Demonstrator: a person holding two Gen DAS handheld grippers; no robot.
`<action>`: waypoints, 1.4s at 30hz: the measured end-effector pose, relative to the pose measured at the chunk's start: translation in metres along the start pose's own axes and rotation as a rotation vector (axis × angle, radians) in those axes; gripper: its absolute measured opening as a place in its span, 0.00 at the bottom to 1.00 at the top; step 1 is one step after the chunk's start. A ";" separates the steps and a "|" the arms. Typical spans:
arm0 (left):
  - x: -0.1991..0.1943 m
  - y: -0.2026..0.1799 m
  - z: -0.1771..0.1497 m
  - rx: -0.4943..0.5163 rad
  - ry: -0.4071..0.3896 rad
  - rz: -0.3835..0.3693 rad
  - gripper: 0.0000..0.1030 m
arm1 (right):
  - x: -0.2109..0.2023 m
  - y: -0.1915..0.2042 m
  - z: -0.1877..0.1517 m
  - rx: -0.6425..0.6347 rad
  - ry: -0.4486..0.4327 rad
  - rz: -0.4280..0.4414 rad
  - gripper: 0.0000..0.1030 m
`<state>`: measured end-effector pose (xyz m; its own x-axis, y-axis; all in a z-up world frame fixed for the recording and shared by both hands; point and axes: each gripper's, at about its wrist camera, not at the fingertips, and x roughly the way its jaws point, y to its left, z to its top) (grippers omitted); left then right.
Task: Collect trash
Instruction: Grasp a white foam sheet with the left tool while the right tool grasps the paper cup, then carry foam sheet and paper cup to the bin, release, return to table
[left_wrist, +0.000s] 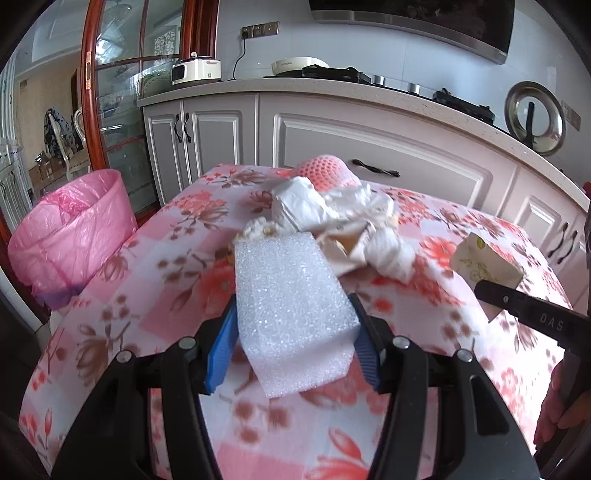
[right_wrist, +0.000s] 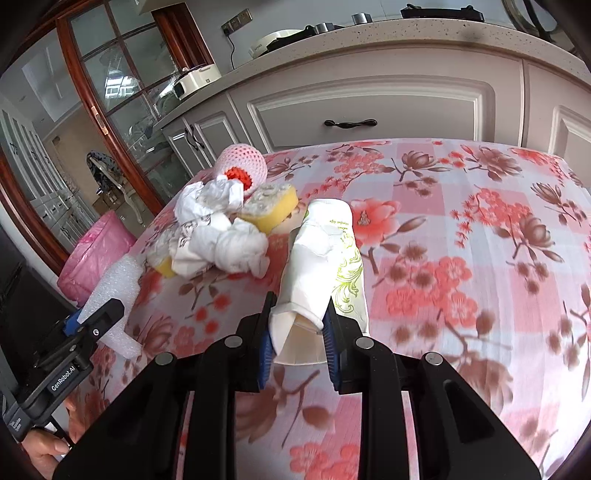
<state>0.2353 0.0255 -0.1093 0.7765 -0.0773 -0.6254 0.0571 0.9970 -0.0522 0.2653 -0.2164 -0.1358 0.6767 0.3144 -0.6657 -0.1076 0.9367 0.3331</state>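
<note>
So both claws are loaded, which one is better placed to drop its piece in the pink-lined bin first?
Probably the left. The left claw grips the foam block on the table's bin side, with the pink-lined bin just past that edge. The right claw, holding the crushed paper cup, sits farther away.

Both wrist views look low across the floral table (left_wrist: 147, 295), sharing the crumpled paper pile (right_wrist: 221, 236).

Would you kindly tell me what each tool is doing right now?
Left tool: closed on the white foam block.
Right tool: closed on the crushed paper cup.
</note>
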 end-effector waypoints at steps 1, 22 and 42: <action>-0.003 -0.001 -0.004 0.002 0.001 -0.002 0.54 | -0.003 0.002 -0.004 -0.005 0.000 0.000 0.24; -0.066 0.032 -0.017 0.014 -0.083 0.077 0.54 | -0.041 0.087 -0.028 -0.221 -0.040 0.050 0.24; -0.102 0.127 0.017 -0.088 -0.175 0.229 0.54 | -0.005 0.244 0.018 -0.475 -0.037 0.271 0.24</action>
<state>0.1740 0.1599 -0.0390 0.8595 0.1590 -0.4858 -0.1805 0.9836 0.0026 0.2488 0.0075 -0.0393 0.6033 0.5568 -0.5711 -0.5928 0.7920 0.1459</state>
